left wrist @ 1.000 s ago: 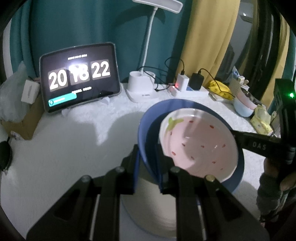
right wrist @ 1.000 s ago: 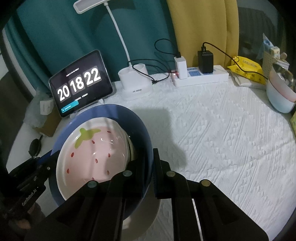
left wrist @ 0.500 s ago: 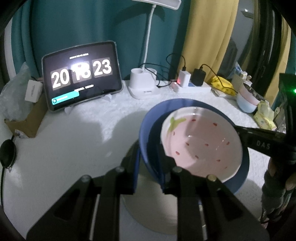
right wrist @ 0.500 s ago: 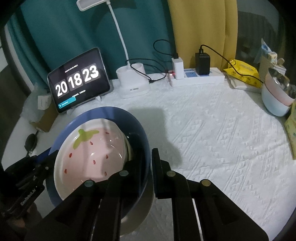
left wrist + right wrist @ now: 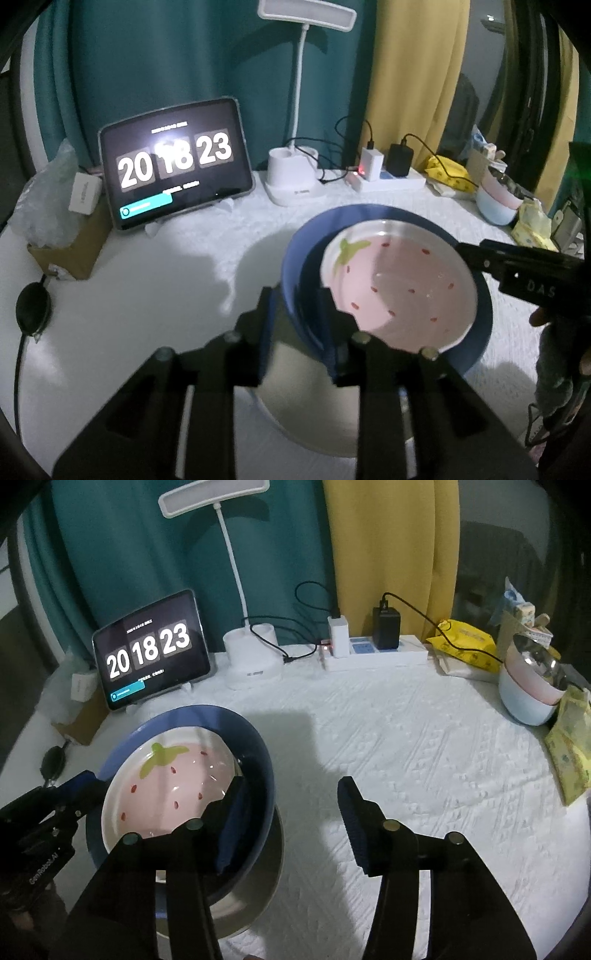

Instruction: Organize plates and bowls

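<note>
Strawberry bowl (image 5: 399, 288) sits nested in blue bowl (image 5: 255, 746); my left tool (image 5: 295, 325) grips its near rim, my right tool (image 5: 291, 819) is wide open and empty; stacked bowls (image 5: 528, 694) far right remain unsorted.

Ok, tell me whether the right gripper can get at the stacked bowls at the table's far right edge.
Probably yes. The right gripper is open and empty, and only bare tablecloth lies between it and the stacked bowls. One finger must first clear the blue bowl rim.
</note>
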